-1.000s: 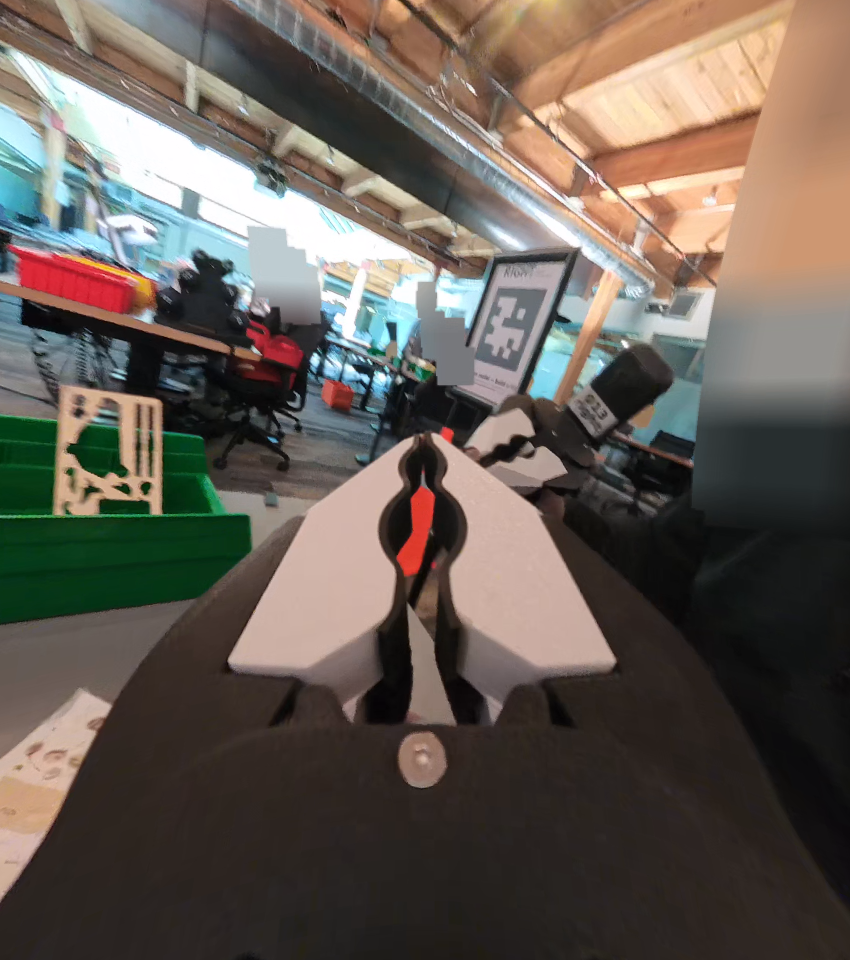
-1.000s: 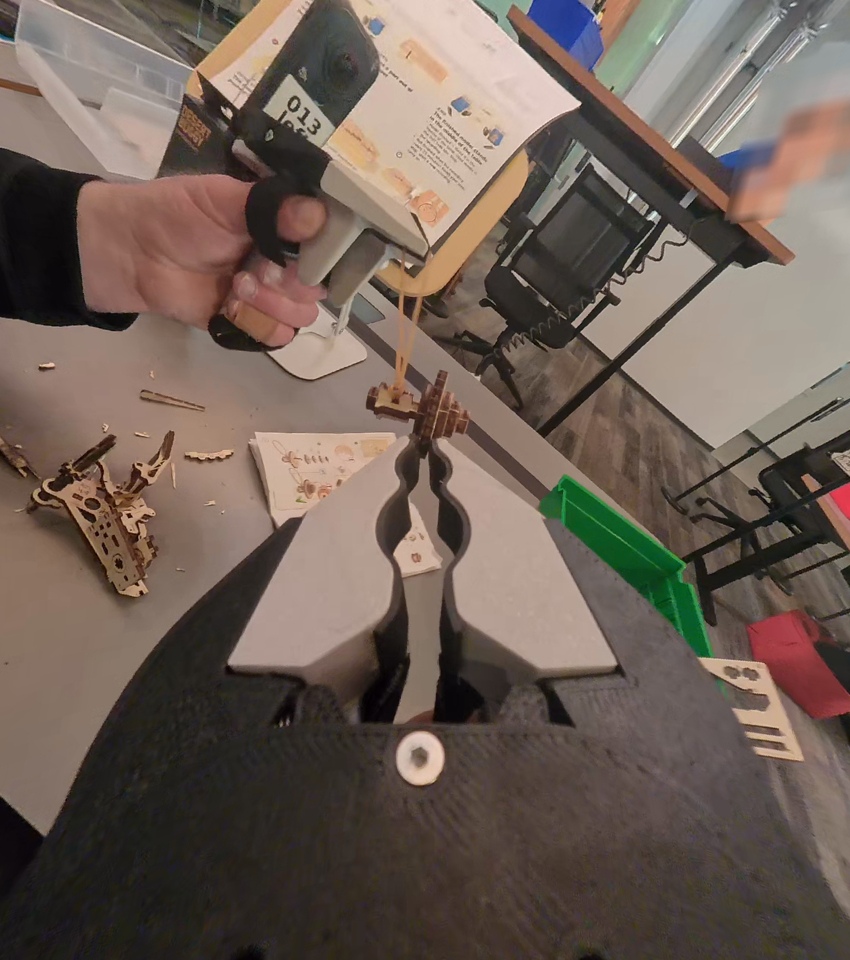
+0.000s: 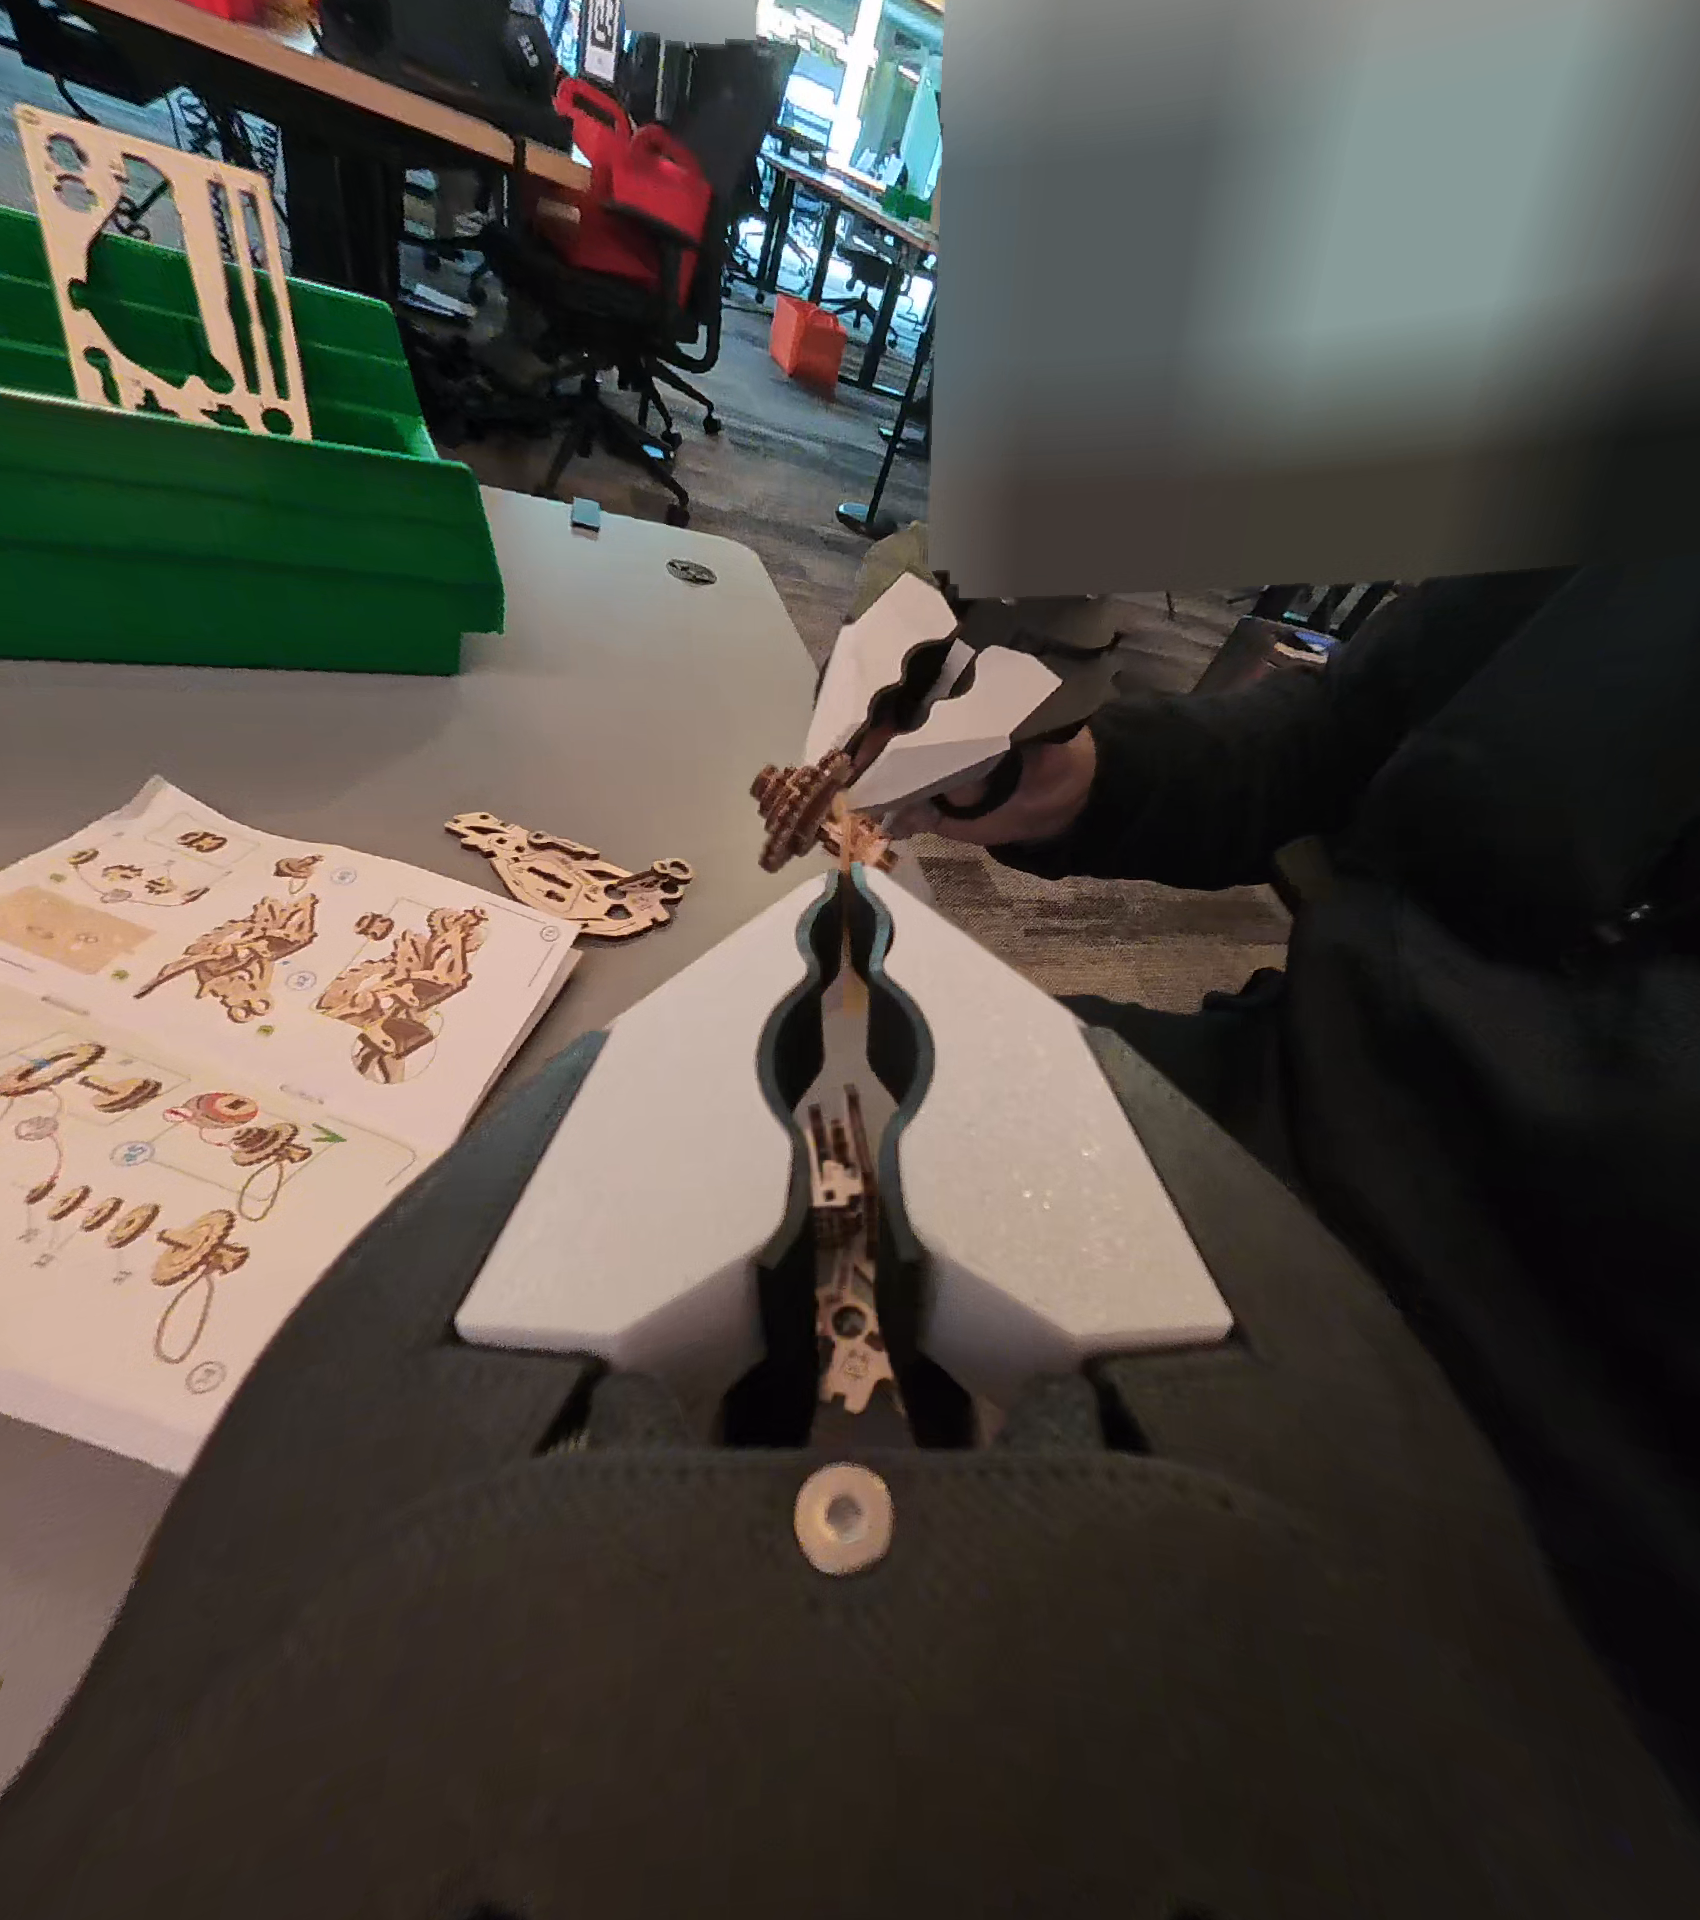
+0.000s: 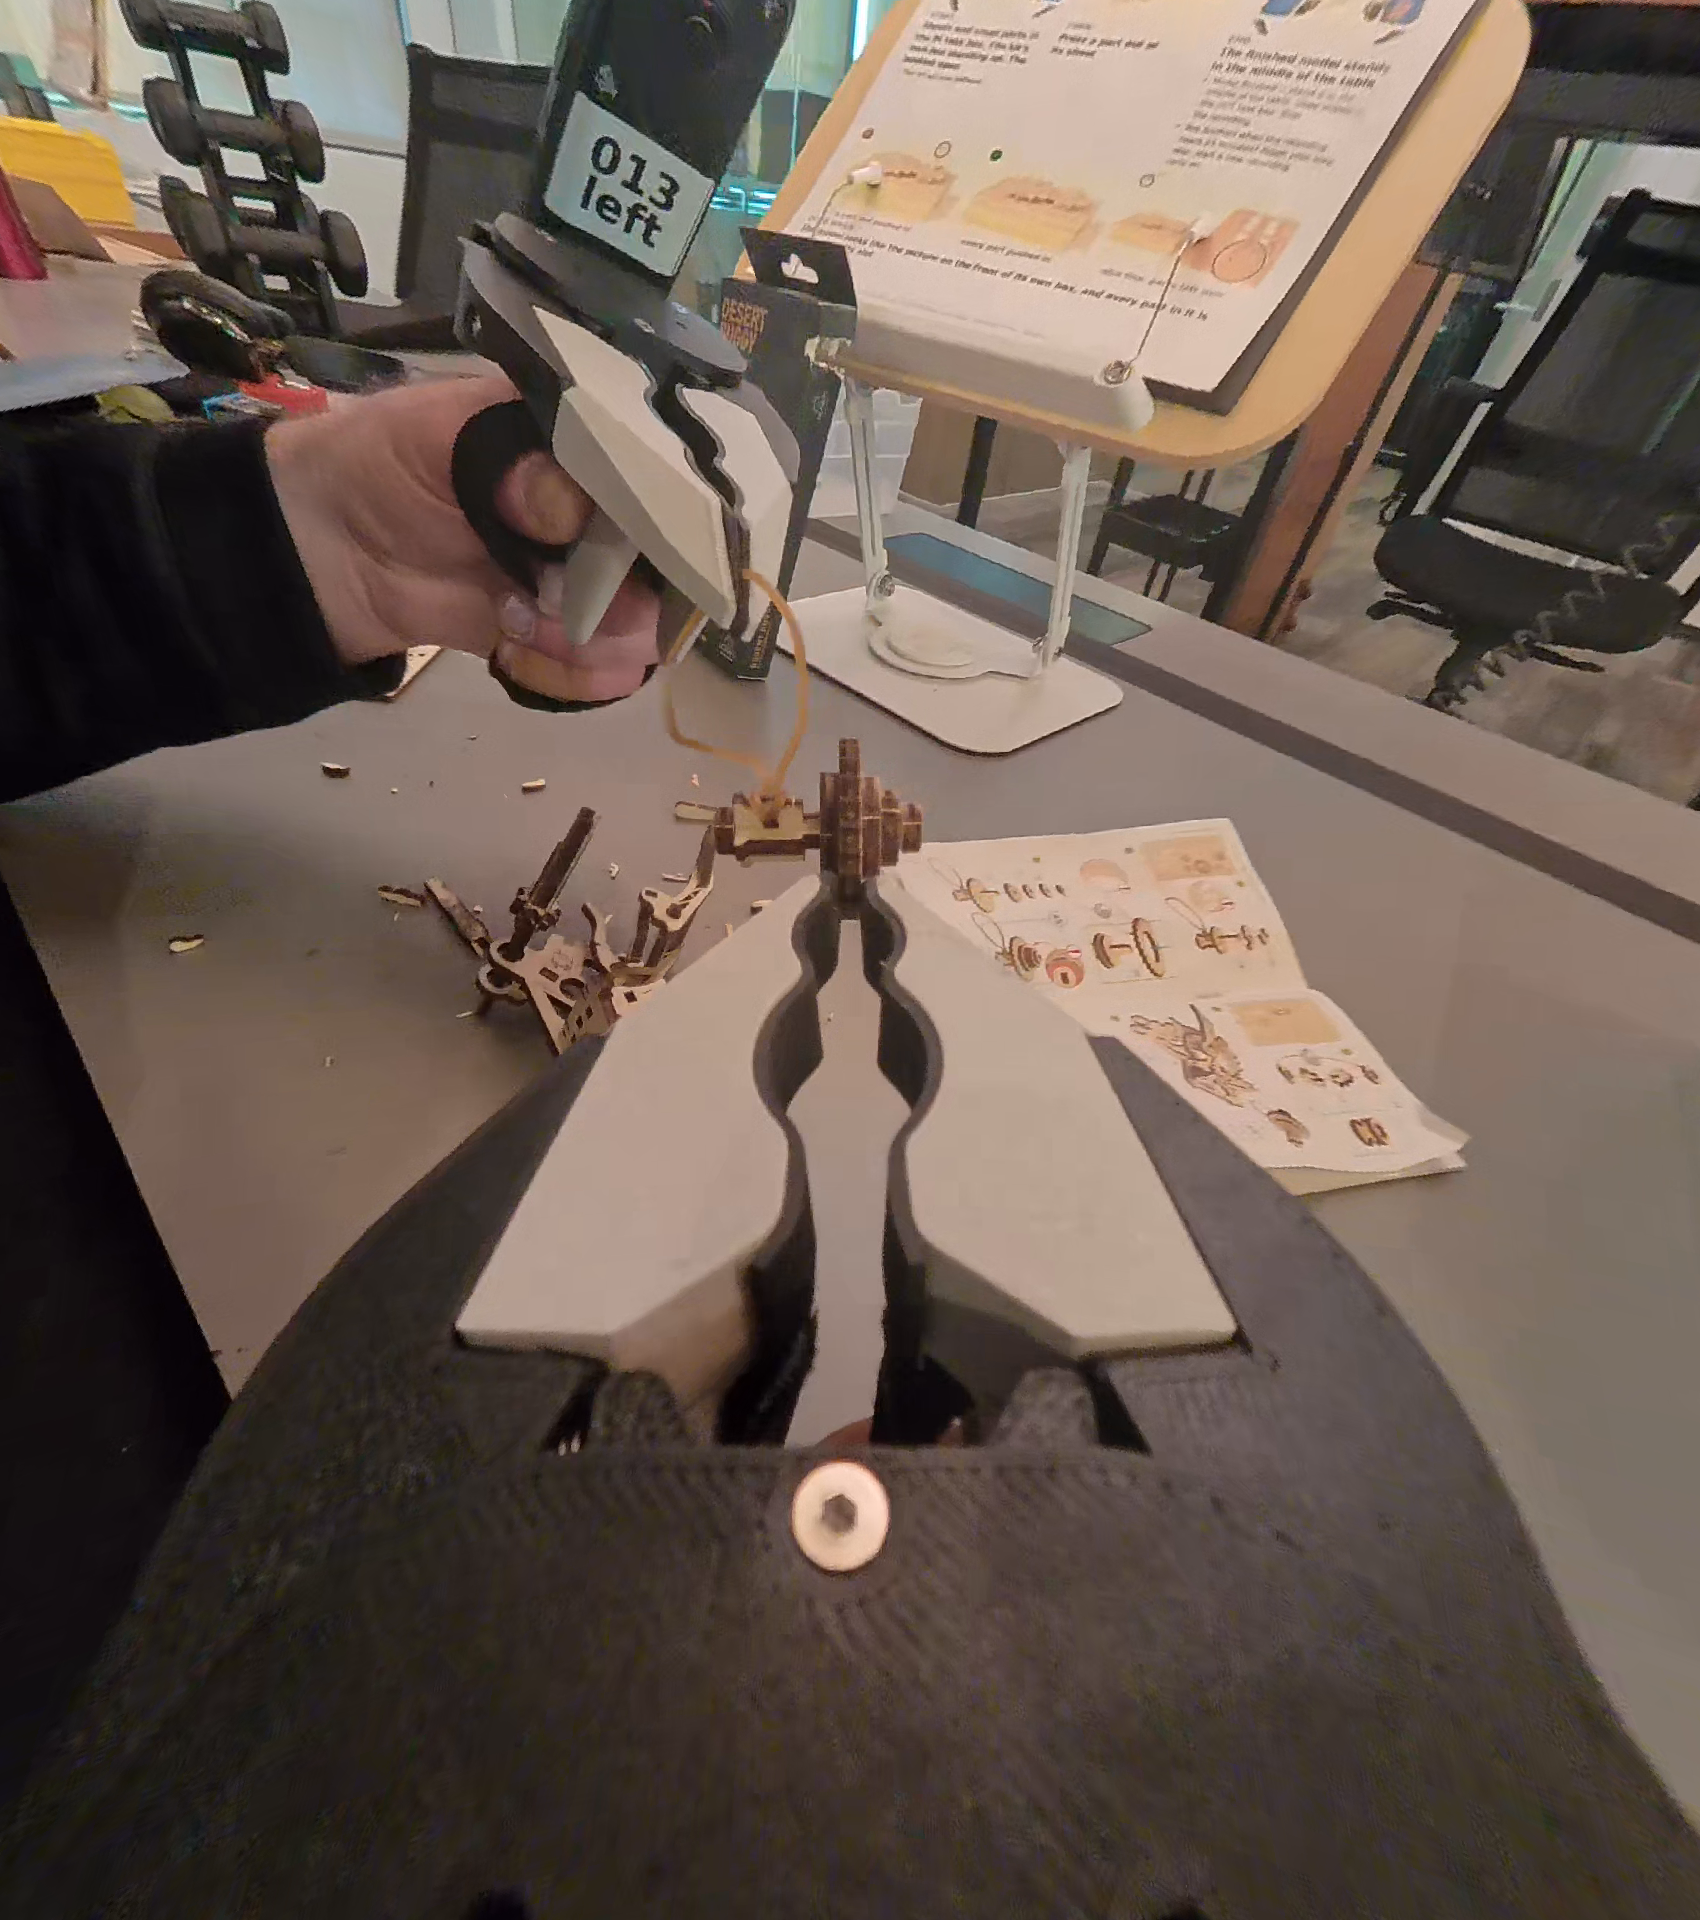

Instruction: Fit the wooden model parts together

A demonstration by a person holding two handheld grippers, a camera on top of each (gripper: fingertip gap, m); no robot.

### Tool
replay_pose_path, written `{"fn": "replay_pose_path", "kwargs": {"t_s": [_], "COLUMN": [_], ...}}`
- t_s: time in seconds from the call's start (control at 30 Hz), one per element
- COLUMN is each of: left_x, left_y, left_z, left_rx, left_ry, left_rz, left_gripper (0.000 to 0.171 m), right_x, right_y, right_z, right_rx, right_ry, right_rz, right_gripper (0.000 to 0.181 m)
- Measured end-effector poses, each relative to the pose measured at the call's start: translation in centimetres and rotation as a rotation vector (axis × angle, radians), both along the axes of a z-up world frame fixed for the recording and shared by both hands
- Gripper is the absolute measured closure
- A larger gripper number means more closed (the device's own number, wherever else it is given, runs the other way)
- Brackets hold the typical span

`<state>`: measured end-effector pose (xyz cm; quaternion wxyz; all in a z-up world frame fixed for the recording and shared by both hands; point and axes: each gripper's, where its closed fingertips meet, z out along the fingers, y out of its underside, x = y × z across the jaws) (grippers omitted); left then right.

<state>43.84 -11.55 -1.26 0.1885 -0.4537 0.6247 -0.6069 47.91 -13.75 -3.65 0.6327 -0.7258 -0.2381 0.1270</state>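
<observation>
Left wrist view: left gripper (image 3: 844, 883) with jaws closed onto a rubber band (image 3: 848, 966), pinched at the tips and running down the gap between the fingers. Gear-and-axle assembly (image 3: 804, 821) suspended directly beyond the tips, above the table (image 3: 306, 727) edge, clamped by the right gripper (image 3: 841, 764) descending from upper right. Flat wooden model part (image 3: 576, 878) lying on the table left of the assembly, beside the instruction sheet (image 3: 202, 1070). Green bin (image 3: 181, 540) farther left at the rear, with a punched-out wooden sheet (image 3: 171, 270) standing in it. Right wrist view: right gripper (image 4: 844, 902) with jaws nearly closed, tips clamped on the gear of the gear-and-axle assembly (image 4: 825, 821), held clear above the table (image 4: 306, 1091). Rubber band (image 4: 773, 686) looped from the assembly's axle up to the left gripper (image 4: 737, 613), jaws closed on the band, gripped by a hand (image 4: 410, 530). Partly built wooden model (image 4: 576, 956) resting on the table left of and below the assembly, amid wood scraps. Instruction sheet (image 4: 1189, 987) to the right of the assembly. Document stand (image 4: 1085, 312) behind it.
</observation>
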Motion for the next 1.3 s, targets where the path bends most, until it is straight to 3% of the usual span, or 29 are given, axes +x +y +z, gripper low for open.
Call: {"fn": "replay_pose_path", "kwargs": {"t_s": [0.23, 0.43, 0.57, 0.7, 1.3], "left_x": [0.7, 1.0, 1.2, 1.4, 1.3], "left_y": [0.3, 1.9, 2.6, 2.5, 3.7], "left_z": [-1.2, -2.0, -2.3, -3.3, -2.9], "left_rx": [0.041, 0.006, -0.044, 0.0, -0.076], "left_ry": [-0.038, -0.04, -0.037, -0.001, -0.033], "left_rz": [-0.025, 0.04, 0.061, 0.068, 0.116], "left_gripper": [0.171, 0.171, 0.171, 0.171, 0.171], "right_x": [0.3, 0.3, 0.2, 0.2, 0.9], "right_y": [1.3, 2.2, 2.7, 2.7, 3.1], "right_z": [-1.4, -2.3, -2.1, -2.0, -1.9], "right_rx": [-0.031, -0.054, -0.051, -0.048, -0.018], "right_ry": [0.092, 0.172, 0.199, 0.214, 0.204], "right_rz": [0.022, 0.066, 0.091, 0.101, 0.035], "right_gripper": [0.181, 0.181, 0.181, 0.181, 0.181]}}
